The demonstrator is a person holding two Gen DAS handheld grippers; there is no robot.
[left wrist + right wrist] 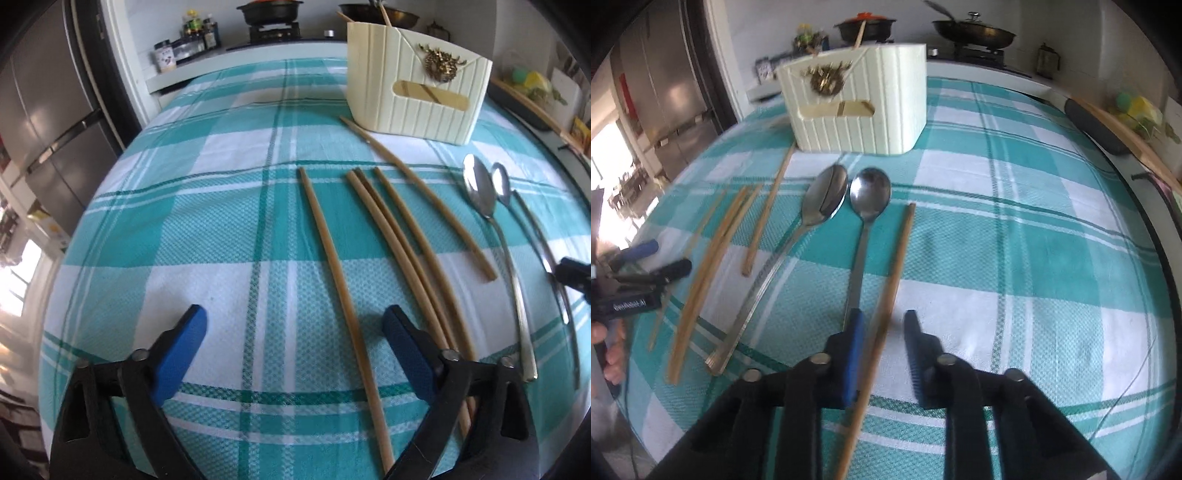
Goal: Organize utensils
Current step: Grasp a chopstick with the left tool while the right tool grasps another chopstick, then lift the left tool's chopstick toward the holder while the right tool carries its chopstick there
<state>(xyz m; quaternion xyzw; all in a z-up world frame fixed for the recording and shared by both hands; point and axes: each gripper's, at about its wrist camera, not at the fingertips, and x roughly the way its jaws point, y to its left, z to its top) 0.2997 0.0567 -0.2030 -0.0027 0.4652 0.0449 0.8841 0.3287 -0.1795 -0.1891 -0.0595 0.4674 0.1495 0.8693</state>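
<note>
A cream utensil holder (pixel 417 85) stands at the far side of the teal checked tablecloth (pixel 229 206); it also shows in the right wrist view (pixel 860 103), with a chopstick sticking out of it. Several wooden chopsticks (pixel 402 240) and two metal spoons (pixel 480 195) lie flat in front of it. My left gripper (pixel 295 328) is open low over the cloth, with one chopstick (pixel 340 280) lying between its blue fingers. My right gripper (pixel 882 332) is open around a single chopstick (pixel 894 266), right of the spoons (pixel 868 199).
A stove with a pot (pixel 269 14) and a wok (pixel 975 33) sits on the counter behind the table. A fridge (pixel 48 122) stands on the left. A tray edge (pixel 1100 125) lies at the table's right. The left gripper shows in the right wrist view (pixel 646 273).
</note>
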